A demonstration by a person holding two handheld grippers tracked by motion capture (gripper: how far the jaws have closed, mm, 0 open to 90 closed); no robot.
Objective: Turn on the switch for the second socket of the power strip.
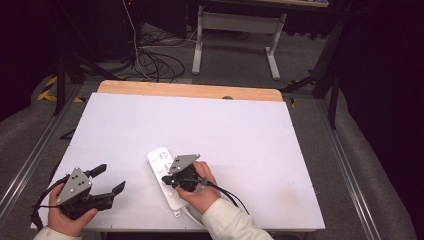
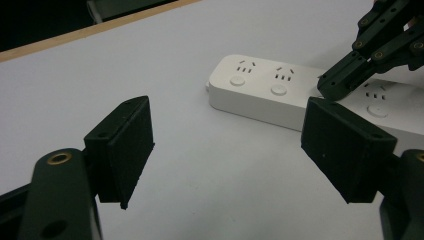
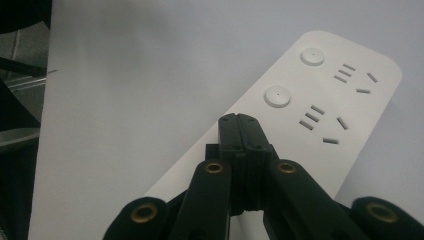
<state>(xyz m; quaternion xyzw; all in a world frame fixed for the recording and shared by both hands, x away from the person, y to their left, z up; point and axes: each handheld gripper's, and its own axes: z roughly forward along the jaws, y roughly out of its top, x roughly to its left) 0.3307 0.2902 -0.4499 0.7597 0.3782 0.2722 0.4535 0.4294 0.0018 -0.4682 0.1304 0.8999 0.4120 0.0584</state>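
Dark room (image 1: 380, 75) with carpeted floor; a tangle of cables (image 1: 155, 62) and a white table frame (image 1: 235, 37) stand beyond the work area. The work surface is a white board (image 1: 225, 125) on a table, its wooden edge (image 1: 190, 90) exposed along the far side. Metal rails (image 1: 30, 155) run along both flanks. Most of the board is bare, with wide room toward the far and right edges. A white power strip (image 1: 162, 165) lies near the front edge, slightly left of centre, angled. The right gripper (image 1: 172, 181) sits over the strip's middle, jaws clenched together with nothing between them, tips at the strip's surface. The left gripper (image 1: 111, 179) rests at the front left corner, jaws released wide, well apart from the strip.
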